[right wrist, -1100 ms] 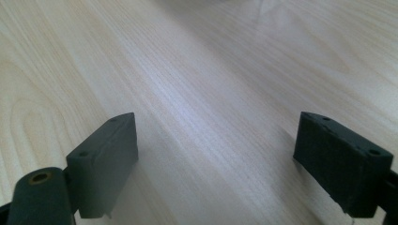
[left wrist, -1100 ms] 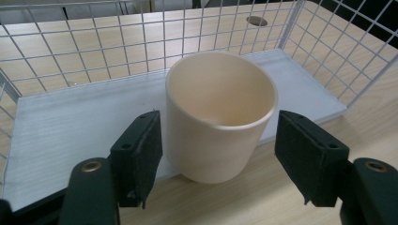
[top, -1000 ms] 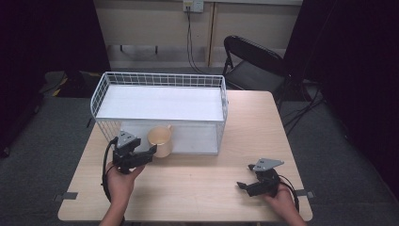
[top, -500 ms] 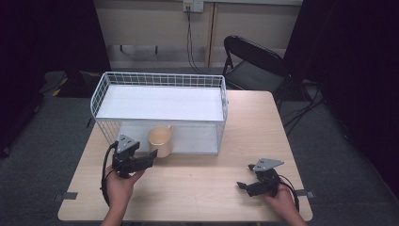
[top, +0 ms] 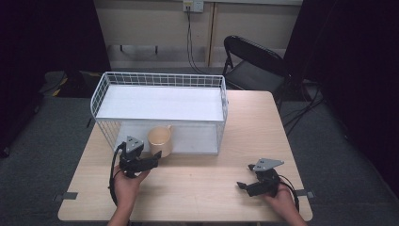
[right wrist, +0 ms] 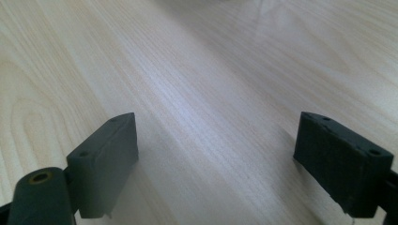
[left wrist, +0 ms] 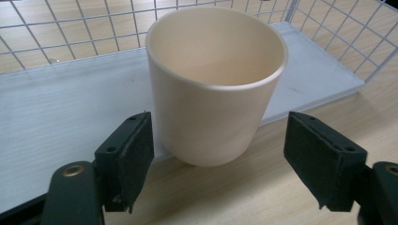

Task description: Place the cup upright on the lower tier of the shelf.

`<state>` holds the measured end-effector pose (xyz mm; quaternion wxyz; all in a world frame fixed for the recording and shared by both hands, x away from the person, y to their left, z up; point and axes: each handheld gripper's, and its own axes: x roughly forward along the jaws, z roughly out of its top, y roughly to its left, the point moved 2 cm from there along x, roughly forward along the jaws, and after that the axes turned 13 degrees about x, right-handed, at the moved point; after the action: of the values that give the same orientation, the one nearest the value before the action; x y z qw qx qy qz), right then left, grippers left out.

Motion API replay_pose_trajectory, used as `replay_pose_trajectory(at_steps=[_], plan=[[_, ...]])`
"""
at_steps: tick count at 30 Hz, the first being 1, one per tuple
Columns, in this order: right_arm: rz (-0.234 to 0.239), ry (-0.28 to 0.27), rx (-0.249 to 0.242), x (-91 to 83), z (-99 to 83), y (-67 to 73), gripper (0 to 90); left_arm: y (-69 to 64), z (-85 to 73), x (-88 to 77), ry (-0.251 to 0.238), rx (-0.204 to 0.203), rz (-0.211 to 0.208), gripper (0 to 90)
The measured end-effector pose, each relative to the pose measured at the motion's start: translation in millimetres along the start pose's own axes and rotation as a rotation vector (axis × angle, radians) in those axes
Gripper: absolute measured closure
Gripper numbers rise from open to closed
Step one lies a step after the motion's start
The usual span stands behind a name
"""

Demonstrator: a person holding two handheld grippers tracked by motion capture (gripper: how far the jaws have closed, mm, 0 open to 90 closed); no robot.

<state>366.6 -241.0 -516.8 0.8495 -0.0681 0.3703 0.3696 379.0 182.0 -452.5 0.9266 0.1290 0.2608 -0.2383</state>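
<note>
The left gripper (left wrist: 216, 173) is seen with its jaws spread apart, having just been opening; the cup (left wrist: 216, 84) stands between them at twelve o'clock, unpressed, resting on the lip of the white shelf board (left wrist: 61, 117) under the wire basket (top: 160, 80). If bumped, the cup could be tipped off that lip. Open table (top: 207, 183) lies at six o'clock. The right gripper (right wrist: 225, 164) is open, empty.

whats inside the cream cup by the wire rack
Nothing that shows: the cup stands upright and the left gripper view sees bare cream inner wall. Its bottom is hidden by the near rim, so something small lying there cannot be ruled out.
</note>
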Motion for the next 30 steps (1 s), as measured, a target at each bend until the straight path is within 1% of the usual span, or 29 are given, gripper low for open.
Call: replay_pose_trajectory(at_steps=[1, 3, 4, 6, 8, 10, 11, 14, 21, 22, 24, 30], plan=[[0.000, 0.000, 0.000, 0.0, 0.0, 0.0, 13.2, 0.0, 0.0, 0.0, 0.000, 0.000, 0.000, 25.0], [0.000, 0.000, 0.000, 0.0, 0.0, 0.0, 13.2, -1.8, 1.1, 6.5, 0.005, -0.008, 0.007, 25.4], [-0.001, 0.000, 0.000, 0.0, 0.0, 0.0, 13.2, -1.4, 1.2, 8.0, 0.009, -0.004, 0.005, 25.7], [-0.001, 0.000, 0.000, 0.0, 0.0, 0.1, 13.2, -1.9, 1.7, 11.9, 0.010, -0.015, 0.009, 25.7], [-0.002, -0.001, 0.000, -0.1, -0.1, 0.1, 13.2, -2.2, 2.2, 14.0, 0.013, -0.011, 0.015, 26.0], [-0.002, 0.000, 0.000, -0.1, -0.1, 0.1, 13.2, -2.4, 2.8, 15.2, 0.012, -0.013, 0.017, 26.6], [-0.002, -0.001, 0.000, -0.1, -0.1, 0.1, 13.1, -2.4, 3.0, 15.7, 0.014, -0.009, 0.026, 27.0], [-0.002, -0.001, 0.000, -0.1, -0.1, 0.1, 13.2, -1.1, 3.3, 18.4, 0.015, -0.025, 0.023, 26.6], [-0.002, -0.001, 0.000, -0.1, -0.1, 0.1, 13.2, -1.1, 4.3, 22.2, 0.022, -0.032, 0.032, 28.5], [-0.002, -0.001, 0.000, -0.1, -0.1, 0.1, 13.2, -0.9, 4.5, 23.3, 0.022, -0.039, 0.031, 29.8], [-0.002, -0.001, 0.000, -0.1, -0.1, 0.1, 13.2, -0.1, 4.7, 24.2, 0.023, -0.038, 0.034, 32.3], [-0.002, -0.001, 0.000, -0.1, -0.1, 0.1, 13.1, 2.3, 3.9, 24.8, 0.027, -0.046, 0.034, 35.5]])
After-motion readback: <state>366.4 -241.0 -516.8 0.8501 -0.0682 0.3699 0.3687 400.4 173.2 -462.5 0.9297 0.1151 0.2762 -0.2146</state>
